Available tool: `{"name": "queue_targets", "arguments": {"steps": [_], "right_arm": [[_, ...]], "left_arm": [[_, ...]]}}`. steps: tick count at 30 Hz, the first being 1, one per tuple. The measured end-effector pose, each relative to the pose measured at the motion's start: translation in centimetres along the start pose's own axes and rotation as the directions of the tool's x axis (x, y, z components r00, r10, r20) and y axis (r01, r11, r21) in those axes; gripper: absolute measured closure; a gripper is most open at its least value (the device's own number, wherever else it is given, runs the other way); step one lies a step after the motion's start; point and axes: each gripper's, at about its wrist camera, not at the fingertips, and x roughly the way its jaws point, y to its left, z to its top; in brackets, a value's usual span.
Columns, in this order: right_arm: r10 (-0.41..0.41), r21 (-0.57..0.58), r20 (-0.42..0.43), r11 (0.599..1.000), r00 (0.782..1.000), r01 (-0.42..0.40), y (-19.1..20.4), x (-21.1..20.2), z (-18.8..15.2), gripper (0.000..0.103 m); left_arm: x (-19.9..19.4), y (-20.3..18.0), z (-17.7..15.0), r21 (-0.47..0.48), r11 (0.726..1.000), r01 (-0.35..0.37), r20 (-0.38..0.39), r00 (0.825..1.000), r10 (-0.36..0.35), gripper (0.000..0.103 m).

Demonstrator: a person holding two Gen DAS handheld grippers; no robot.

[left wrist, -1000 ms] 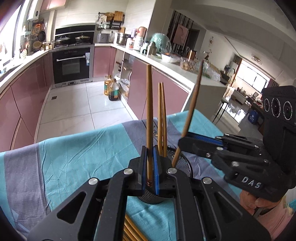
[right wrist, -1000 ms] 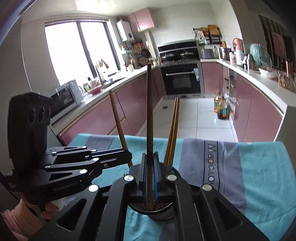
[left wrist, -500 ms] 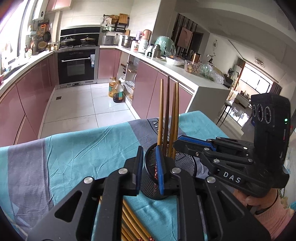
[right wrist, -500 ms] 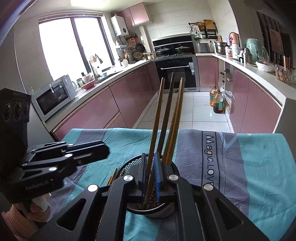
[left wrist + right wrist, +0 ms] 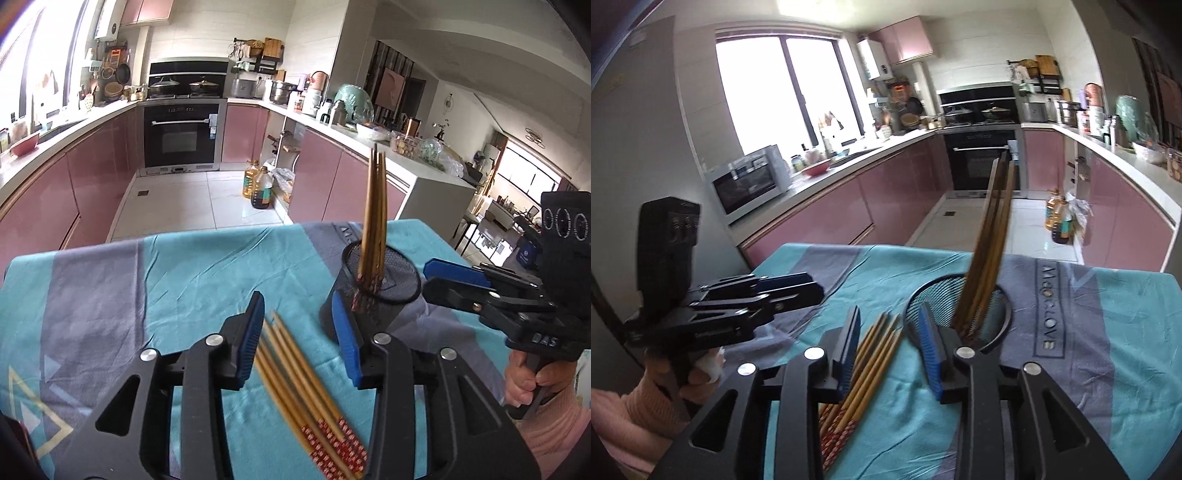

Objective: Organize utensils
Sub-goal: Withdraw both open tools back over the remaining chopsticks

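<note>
A black mesh holder point(image 5: 400, 275) stands on the cloth with several chopsticks point(image 5: 373, 206) upright in it. A loose bundle of chopsticks point(image 5: 303, 384) with red-patterned ends lies flat to its left. My left gripper point(image 5: 299, 334) hovers over the bundle's tips; its jaws are opening with nothing pressed between the pads. My right gripper point(image 5: 889, 338) is over the same loose chopsticks point(image 5: 875, 350), beside the holder point(image 5: 932, 293). Its jaws are opening too, and they grip nothing. Each view shows the other gripper: the right gripper point(image 5: 434, 280) and the left gripper point(image 5: 812, 288).
A teal and grey cloth point(image 5: 184, 266) covers the table, whose far edge drops to the kitchen floor. A person's hand point(image 5: 524, 380) in a pink sleeve holds the right gripper's handle, and another hand point(image 5: 698, 380) holds the left one.
Both grippers let go of the chopsticks they held upright, which now stand in the holder. Both jaws have opened and drawn back over the loose bundle on the cloth.
</note>
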Motion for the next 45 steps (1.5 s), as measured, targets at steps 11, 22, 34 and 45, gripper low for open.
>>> {"name": "queue_targets", "arguments": {"steps": [11,22,34,45], "right_arm": [[0.039,0.045,-0.194,0.999,0.980,-0.031,1.3,5.1,-5.0,0.069],[-0.007,0.042,-0.261,0.999,0.965,0.018,2.1,7.2,-6.8,0.069],[-0.038,0.024,-0.276,0.999,0.960,0.046,2.6,8.4,-7.4,0.069],[-0.053,0.009,-0.283,0.998,0.958,0.058,3.0,9.4,-7.6,0.070]], "left_arm": [[2.0,1.6,-6.3,-0.018,0.998,-0.059,-0.164,0.985,0.056,0.058],[4.3,1.4,-9.6,-0.002,0.997,-0.079,-0.245,0.967,0.076,0.058],[5.5,1.1,-9.8,0.009,0.996,-0.092,-0.261,0.961,0.091,0.060],[5.9,1.3,-9.7,0.024,0.994,-0.105,-0.265,0.958,0.107,0.067]]}}
